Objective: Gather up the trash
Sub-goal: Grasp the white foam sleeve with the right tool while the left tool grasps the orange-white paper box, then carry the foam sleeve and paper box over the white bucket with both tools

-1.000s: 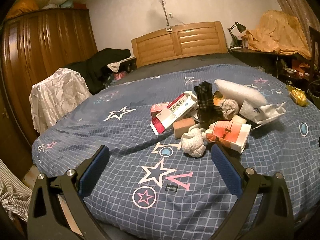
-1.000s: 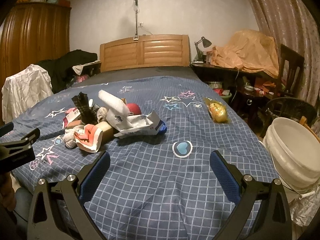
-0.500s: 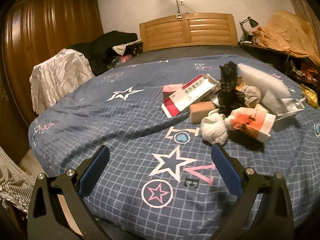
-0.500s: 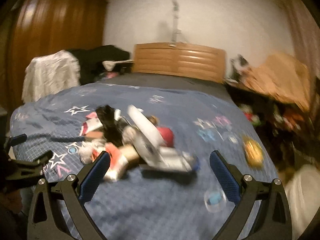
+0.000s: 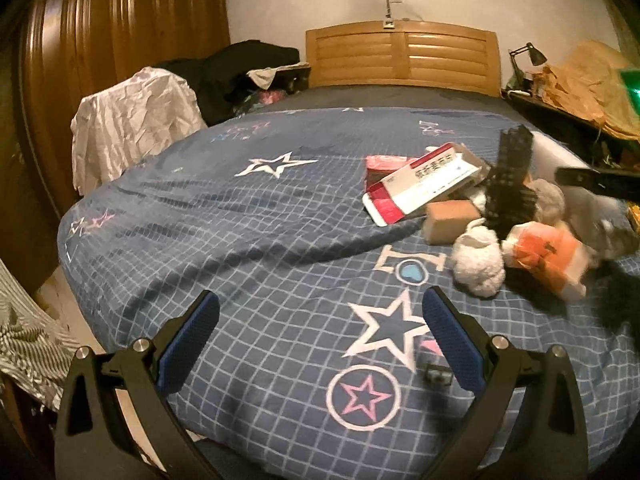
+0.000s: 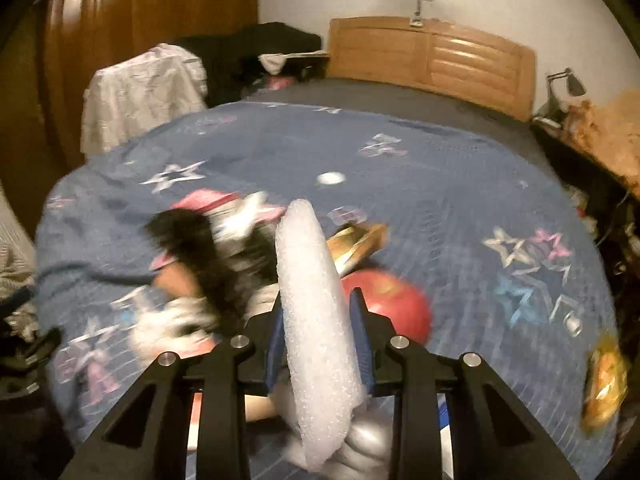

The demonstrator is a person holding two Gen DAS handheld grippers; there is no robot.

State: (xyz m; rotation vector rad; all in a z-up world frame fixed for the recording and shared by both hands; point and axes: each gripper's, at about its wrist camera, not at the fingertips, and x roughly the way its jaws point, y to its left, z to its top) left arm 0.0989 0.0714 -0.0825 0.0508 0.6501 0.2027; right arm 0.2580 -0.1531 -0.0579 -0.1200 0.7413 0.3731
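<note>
A pile of trash lies on the blue star-print bedspread: a red-and-white medicine box, a small brown box, a white crumpled wad, an orange-and-white carton and a black checked cloth. My right gripper is shut on a long white foam piece over the pile, next to a red ball. My left gripper is open and empty above the bed's near edge. The right gripper's tip shows at the right of the left wrist view.
A wooden headboard stands at the far end. A wardrobe and a chair draped in white cloth are on the left. A cluttered side table is on the right. A yellow wrapper lies at the bed's right edge.
My right gripper has moved in over the pile and shut on the white foam piece. My left gripper has shifted a little left and stays open.
</note>
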